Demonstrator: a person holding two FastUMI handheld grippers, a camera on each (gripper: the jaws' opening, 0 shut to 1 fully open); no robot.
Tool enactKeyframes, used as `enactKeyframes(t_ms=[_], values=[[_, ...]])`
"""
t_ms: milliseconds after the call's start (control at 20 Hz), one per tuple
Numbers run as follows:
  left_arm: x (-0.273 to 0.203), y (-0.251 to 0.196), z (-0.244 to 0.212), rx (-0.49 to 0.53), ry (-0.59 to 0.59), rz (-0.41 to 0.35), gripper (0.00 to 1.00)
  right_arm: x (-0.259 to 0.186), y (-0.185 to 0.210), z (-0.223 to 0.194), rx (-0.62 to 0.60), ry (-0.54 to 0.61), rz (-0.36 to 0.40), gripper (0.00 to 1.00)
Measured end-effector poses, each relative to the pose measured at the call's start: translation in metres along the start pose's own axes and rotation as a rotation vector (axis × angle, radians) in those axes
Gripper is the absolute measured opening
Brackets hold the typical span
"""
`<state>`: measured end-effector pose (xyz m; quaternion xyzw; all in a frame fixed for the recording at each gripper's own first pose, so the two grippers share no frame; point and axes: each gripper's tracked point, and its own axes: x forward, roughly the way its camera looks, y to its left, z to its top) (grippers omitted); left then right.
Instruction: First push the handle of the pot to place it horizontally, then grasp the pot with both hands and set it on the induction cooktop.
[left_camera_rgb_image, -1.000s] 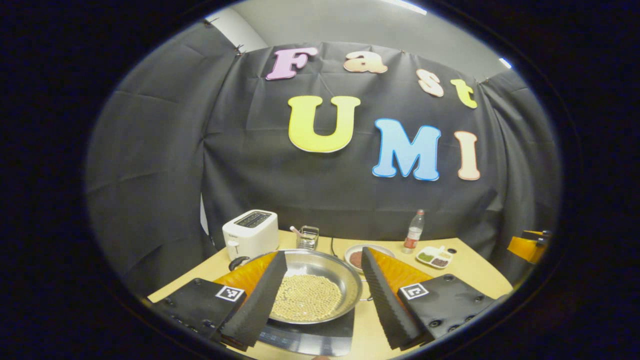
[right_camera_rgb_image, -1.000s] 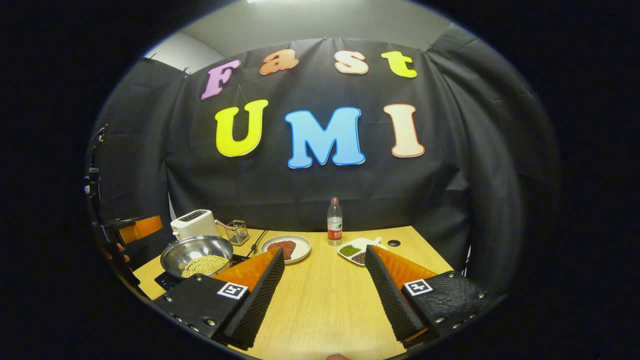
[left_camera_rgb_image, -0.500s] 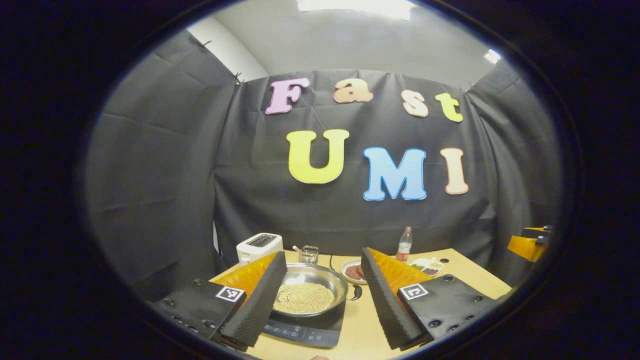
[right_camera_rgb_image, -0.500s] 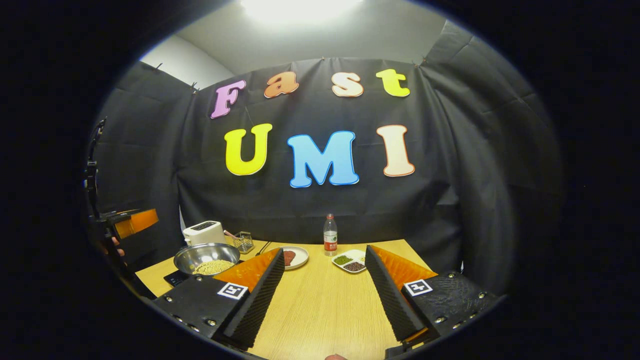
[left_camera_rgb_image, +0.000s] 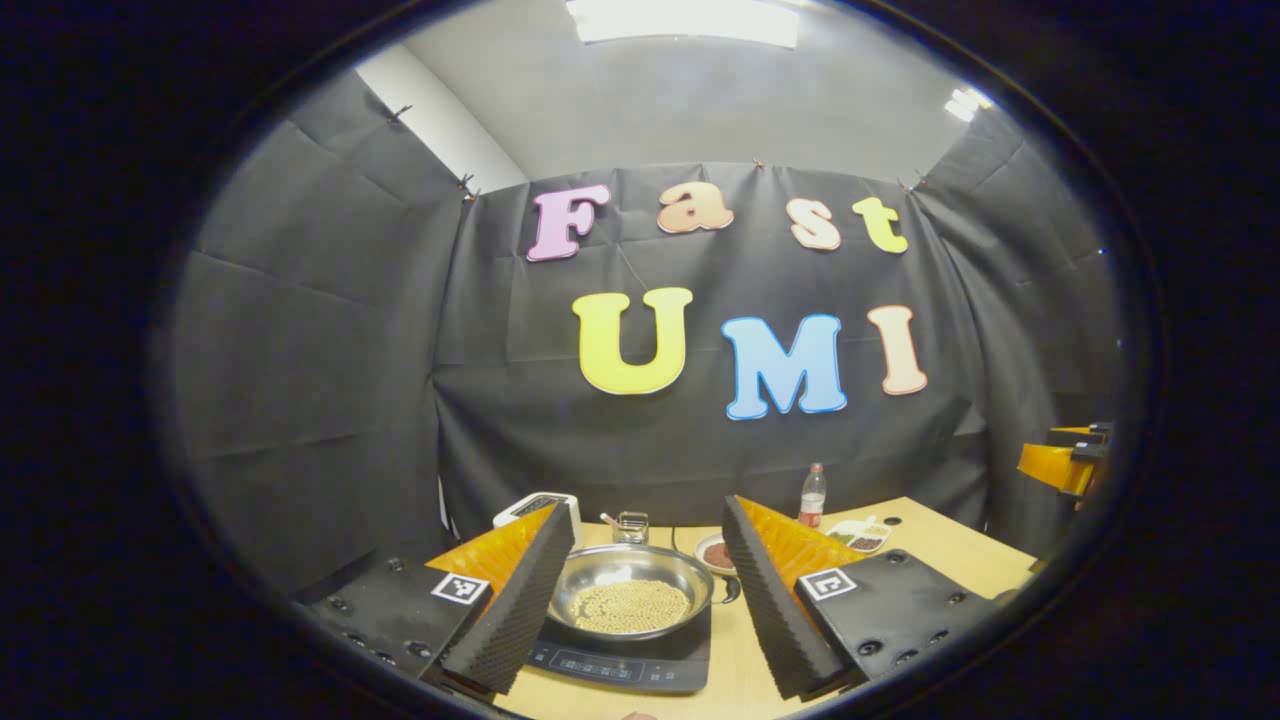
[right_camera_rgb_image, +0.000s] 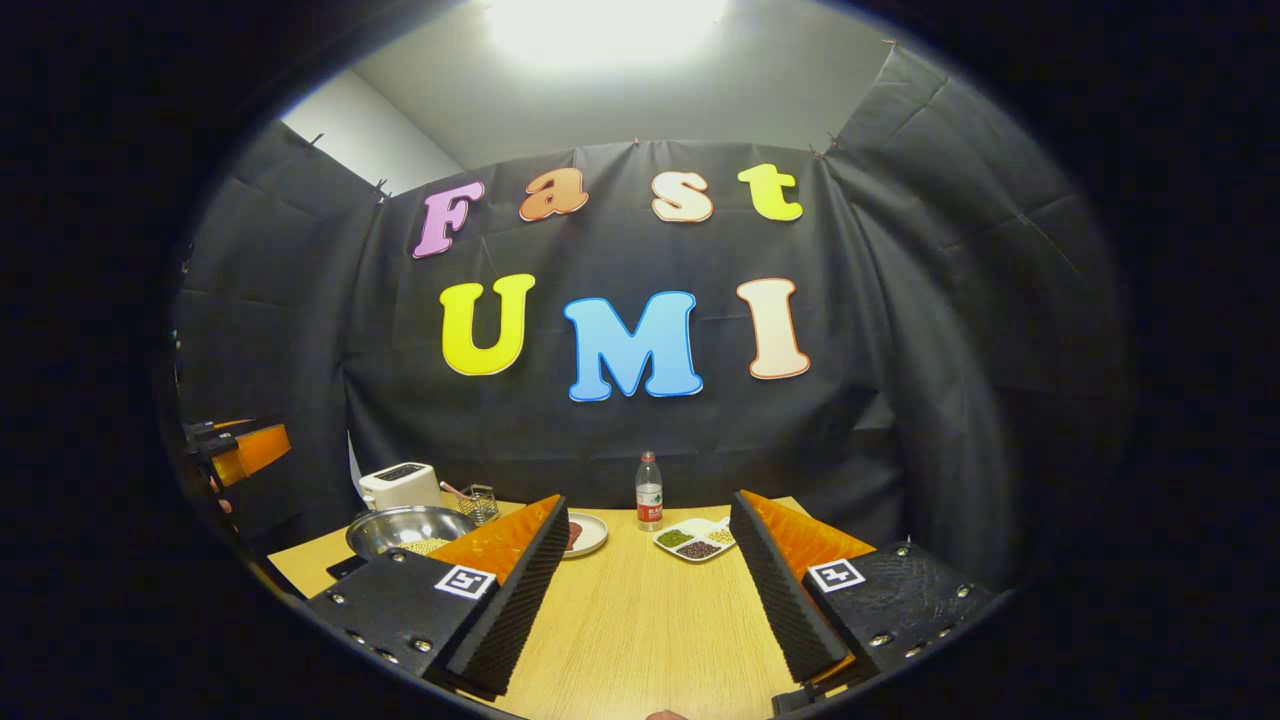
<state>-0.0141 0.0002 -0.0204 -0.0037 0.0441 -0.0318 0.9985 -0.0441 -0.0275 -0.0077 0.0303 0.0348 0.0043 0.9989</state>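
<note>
A steel pot (left_camera_rgb_image: 630, 592) holding yellow beans rests on the black induction cooktop (left_camera_rgb_image: 622, 662) at the table's left. One dark side handle (left_camera_rgb_image: 731, 589) sticks out to its right. My left gripper (left_camera_rgb_image: 640, 610) is open, held back from and above the pot, nothing between its fingers. In the right gripper view the same pot (right_camera_rgb_image: 408, 527) sits far left on the cooktop (right_camera_rgb_image: 342, 567). My right gripper (right_camera_rgb_image: 650, 600) is open over bare tabletop, apart from the pot. The left gripper (right_camera_rgb_image: 238, 450) hangs at that view's left edge.
Behind the pot stand a white toaster (right_camera_rgb_image: 400, 485) and a small wire basket (right_camera_rgb_image: 480, 501). Further right sit a plate of red food (right_camera_rgb_image: 584, 533), a bottle (right_camera_rgb_image: 649, 490) and a divided dish of beans (right_camera_rgb_image: 693, 540). The wooden table (right_camera_rgb_image: 640, 630) stretches ahead of my right gripper.
Both grippers have pulled back and risen, so the pot and table look smaller and lower in both views. The pot stays on the cooktop. Both stay open.
</note>
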Motion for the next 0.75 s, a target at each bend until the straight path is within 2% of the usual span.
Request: enactKeyframes(t_ms=[150,750], values=[[-0.002,0.002,0.002,-0.005,-0.012,-0.008,0.99,-0.002,0.004,0.003,-0.015,-0.011,-0.010,0.98],[-0.006,0.007,0.022,0.012,-0.067,-0.039,0.99,-0.007,0.007,0.028,-0.027,-0.079,-0.050,0.98]])
